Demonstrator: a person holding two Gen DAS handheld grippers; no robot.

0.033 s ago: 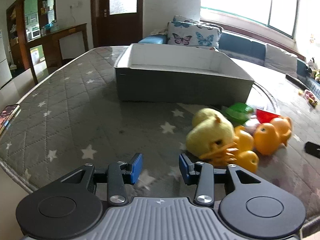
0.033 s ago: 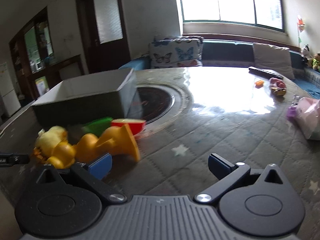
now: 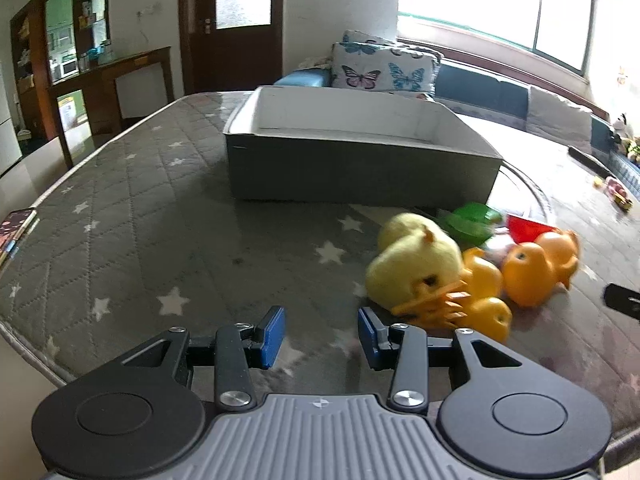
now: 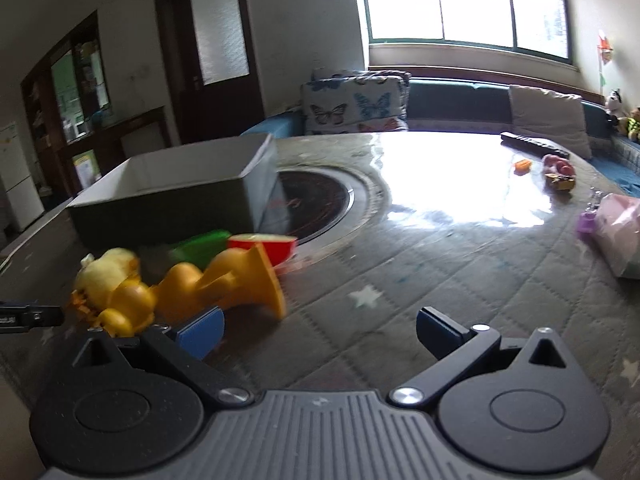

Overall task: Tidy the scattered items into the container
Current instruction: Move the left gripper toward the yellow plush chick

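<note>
A grey open box with a white inside [image 3: 360, 168] [image 4: 176, 204] stands on the padded table. In front of it lies a heap of toys: a yellow plush duck [image 3: 412, 268] [image 4: 108, 272], orange toy fruit [image 3: 528, 272] [image 4: 224, 284], a green piece [image 3: 472, 220] [image 4: 200, 244] and a red bowl-like piece [image 3: 528, 228] [image 4: 268, 244]. My left gripper [image 3: 322, 336] is open and empty, low over the table, left of the duck. My right gripper [image 4: 320, 328] is wide open and empty, its left finger close beside the orange toy.
A round dark inset [image 4: 316, 200] sits in the table behind the toys. A remote [image 4: 532, 144], small toys [image 4: 558, 172] and a pink bag [image 4: 620, 232] lie at the right. A book [image 3: 14, 228] lies at the left edge. A sofa with butterfly cushions [image 3: 380, 68] is behind.
</note>
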